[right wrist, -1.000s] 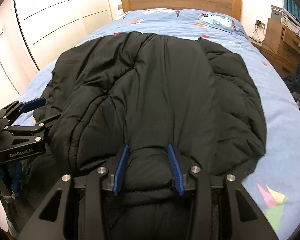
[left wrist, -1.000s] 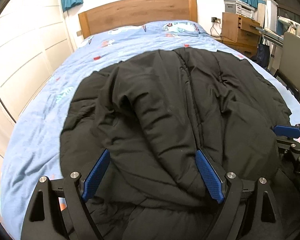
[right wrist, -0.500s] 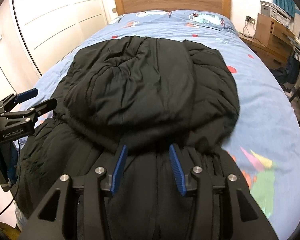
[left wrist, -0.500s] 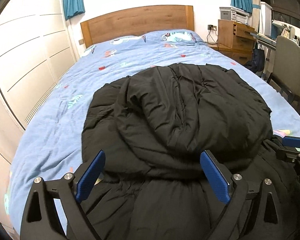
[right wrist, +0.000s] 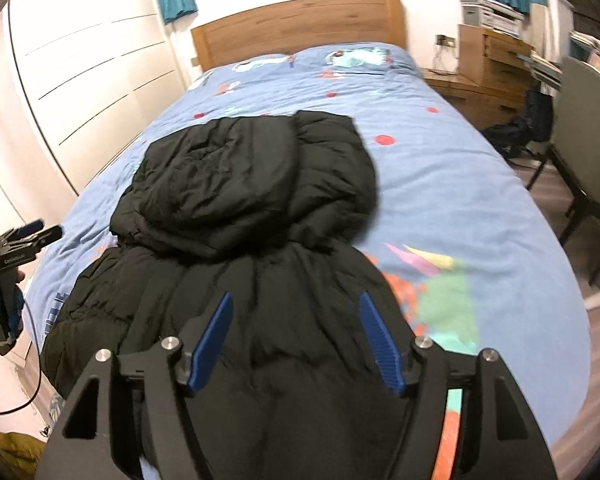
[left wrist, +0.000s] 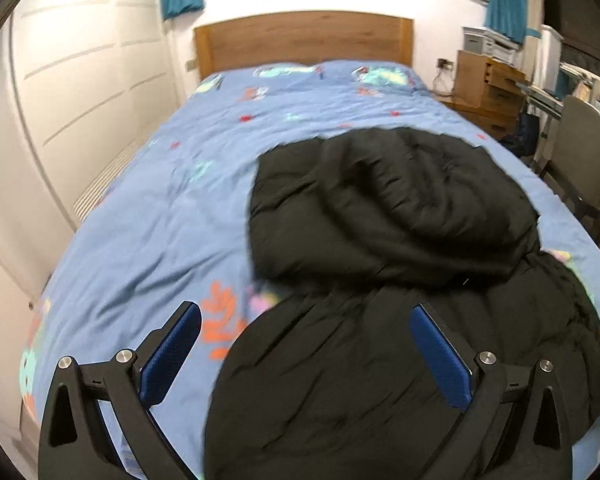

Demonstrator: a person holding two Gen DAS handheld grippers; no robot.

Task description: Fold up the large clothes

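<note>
A large black puffer jacket [left wrist: 392,272] lies on the blue patterned bed [left wrist: 172,208], its far half folded back over the near half. It also shows in the right wrist view [right wrist: 244,216]. My left gripper [left wrist: 308,356] is open and empty, above the jacket's near left part. My right gripper [right wrist: 296,340] is open and empty, above the jacket's near edge. The left gripper also shows at the left edge of the right wrist view [right wrist: 28,236].
A wooden headboard [left wrist: 304,44] stands at the far end. White wardrobe doors [left wrist: 80,80] run along the left. A wooden bedside cabinet [left wrist: 484,84] and a grey chair [left wrist: 580,148] stand to the right of the bed.
Both grippers have pulled back and risen from the jacket. The right gripper has opened wider. The jacket's folded top now lies over the near half, and more blue bed shows.
</note>
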